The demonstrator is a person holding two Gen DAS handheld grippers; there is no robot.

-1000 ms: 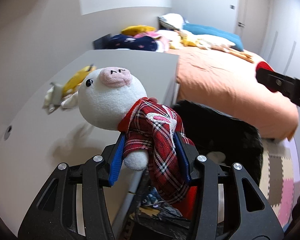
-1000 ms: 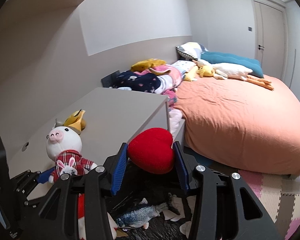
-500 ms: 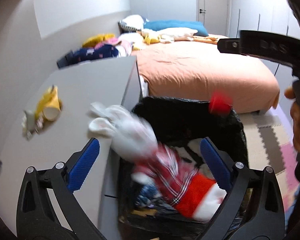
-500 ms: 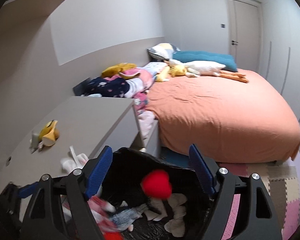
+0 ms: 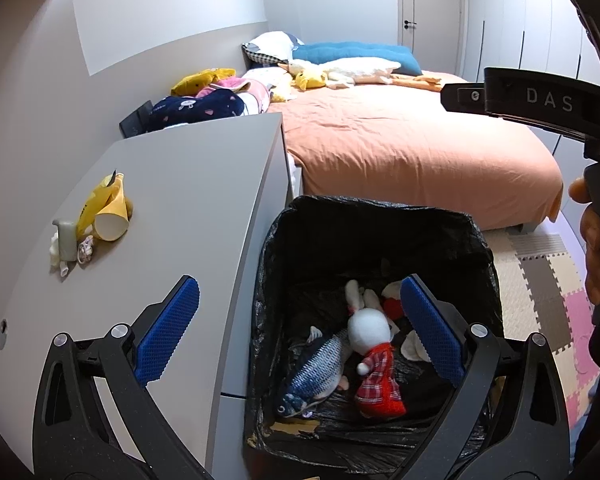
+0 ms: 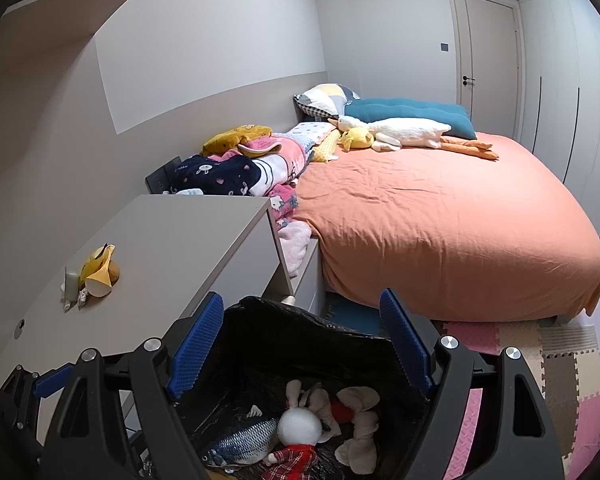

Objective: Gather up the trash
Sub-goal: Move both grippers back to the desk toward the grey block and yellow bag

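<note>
I count one black-lined trash bin [image 5: 380,216] holding one plush rabbit [image 5: 370,344] and one toy fish [image 5: 314,376], one small pile of yellow litter [image 5: 100,212] on my one worktop [image 5: 188,200], and one bed [image 6: 440,216].

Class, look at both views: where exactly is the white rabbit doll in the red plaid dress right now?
The rabbit doll lies at the bottom of the black bin bag, beside the toy fish, low and centre in both views.

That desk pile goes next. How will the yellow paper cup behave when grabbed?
The yellow paper cup lies on its side on the desk, so it may roll. It looks thin-walled, probably light, and would likely crush under a firm squeeze.
</note>
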